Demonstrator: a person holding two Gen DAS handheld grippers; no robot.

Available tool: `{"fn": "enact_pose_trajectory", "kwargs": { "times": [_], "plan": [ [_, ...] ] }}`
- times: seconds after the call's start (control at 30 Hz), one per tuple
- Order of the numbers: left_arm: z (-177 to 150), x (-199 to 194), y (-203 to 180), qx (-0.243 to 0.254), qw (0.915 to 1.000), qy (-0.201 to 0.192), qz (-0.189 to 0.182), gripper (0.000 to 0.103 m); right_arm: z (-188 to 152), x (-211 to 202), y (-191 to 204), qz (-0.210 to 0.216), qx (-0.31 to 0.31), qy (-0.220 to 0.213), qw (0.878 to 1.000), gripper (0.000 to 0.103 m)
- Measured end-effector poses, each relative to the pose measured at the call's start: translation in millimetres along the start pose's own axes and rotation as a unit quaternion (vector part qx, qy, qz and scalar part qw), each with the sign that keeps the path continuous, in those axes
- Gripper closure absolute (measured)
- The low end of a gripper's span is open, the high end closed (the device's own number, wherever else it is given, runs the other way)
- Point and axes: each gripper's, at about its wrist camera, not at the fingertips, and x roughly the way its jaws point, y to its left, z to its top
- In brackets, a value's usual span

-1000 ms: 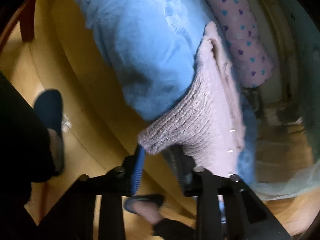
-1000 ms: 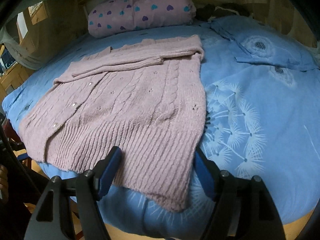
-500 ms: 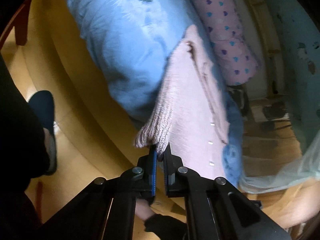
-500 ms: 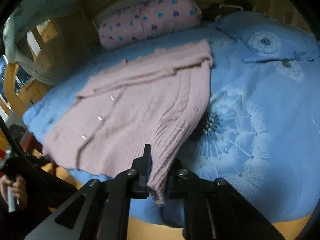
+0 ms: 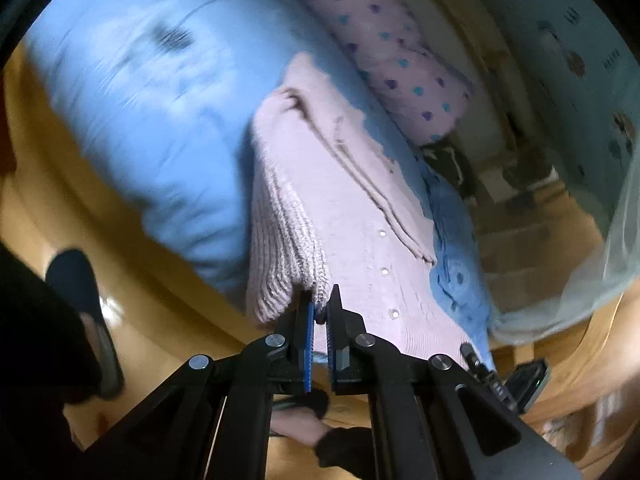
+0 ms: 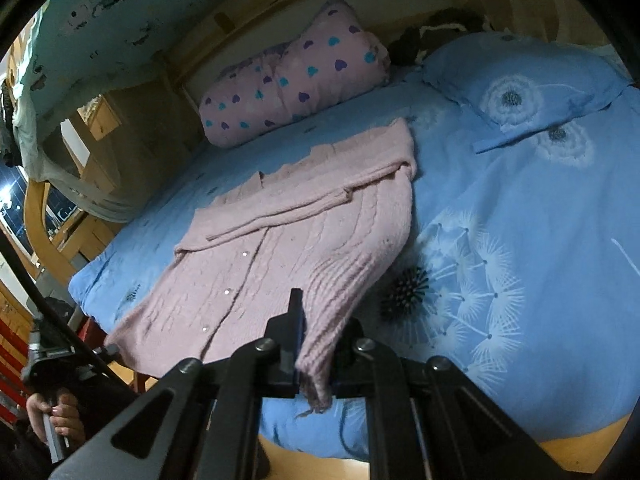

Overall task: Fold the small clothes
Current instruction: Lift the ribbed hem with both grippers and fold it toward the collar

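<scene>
Pink knit cardigan (image 6: pixel 304 236) lies on the blue dandelion-print duvet (image 6: pixel 520 260), sleeves folded across the chest, button placket facing up. Its ribbed hem is raised off the bed at both near corners.

Right gripper (image 6: pixel 316 364): jaws closed, pinching one hem corner. The knit rises from the bed into the jaws, and a short tail hangs below them. The rest of the cardigan spreads ahead and to the left of this tool.

Left gripper (image 5: pixel 319 320): jaws closed tight on the other hem corner, ribbed edge bunched just ahead of the blue pads (image 5: pixel 309 340). The garment runs straight ahead from the fingertips; the view is motion-blurred.

Beyond the cardigan, far from both tools: pink pillow with heart print (image 6: pixel 296 92), against the headboard. Blue pillow (image 6: pixel 524 92) ahead and to the right of the right gripper.

A hand (image 6: pixel 56 416) grips the left tool's handle, seen low left in the right wrist view. Wooden floor (image 5: pixel 48 184) and a slippered foot (image 5: pixel 84 312) lie below and left of the left gripper.
</scene>
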Motion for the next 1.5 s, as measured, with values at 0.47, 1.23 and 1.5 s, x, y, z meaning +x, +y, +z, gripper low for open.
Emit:
{"fn": "enact_pose_trajectory", "kwargs": {
  "times": [0.47,1.23,1.5],
  "plan": [
    [43,-2,-13,0.017,0.9995,-0.025,-0.004,0.103,23,12,-11,0.02,0.039,-0.011,0.999,0.094],
    [129,37,32,-0.094,0.9947,-0.039,-0.014,0.064,58,127,-56,-0.034,0.132,0.077,0.988,0.089],
    [156,95,7,0.012,0.9971,0.014,0.074,0.064,56,123,-63,-0.023,0.154,0.078,0.985,0.074]
  ]
}}
